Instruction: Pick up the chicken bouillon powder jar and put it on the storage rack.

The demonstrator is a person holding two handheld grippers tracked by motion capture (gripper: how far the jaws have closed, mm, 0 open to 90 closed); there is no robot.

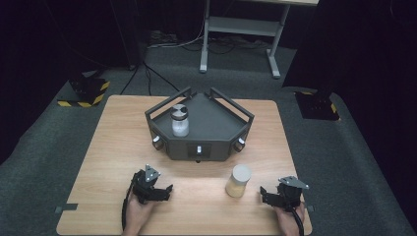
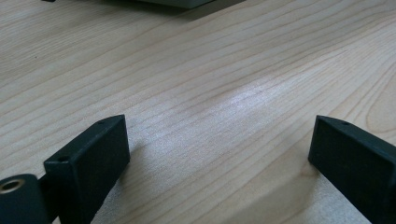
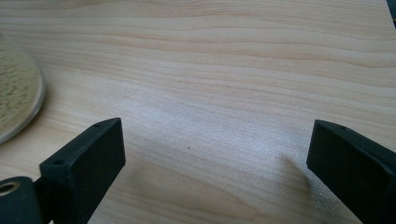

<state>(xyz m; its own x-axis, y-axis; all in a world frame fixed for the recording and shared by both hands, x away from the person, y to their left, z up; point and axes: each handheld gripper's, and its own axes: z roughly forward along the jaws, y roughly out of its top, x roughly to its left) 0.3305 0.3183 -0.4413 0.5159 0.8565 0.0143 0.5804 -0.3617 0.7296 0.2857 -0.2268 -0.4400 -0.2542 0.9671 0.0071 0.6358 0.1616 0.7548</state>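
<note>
Wood-grain table (image 1: 108, 162) with two idle grippers and a tan-filled jar.

The tan-filled jar (image 1: 238, 180) stands upright near the front edge, just left of the right gripper (image 1: 268, 195), untouched. Both the right gripper and the left gripper (image 1: 164, 189) have jaws spread wide over bare wood. A white-filled jar (image 1: 179, 120) sits on the dark tray (image 1: 216, 123).
</note>
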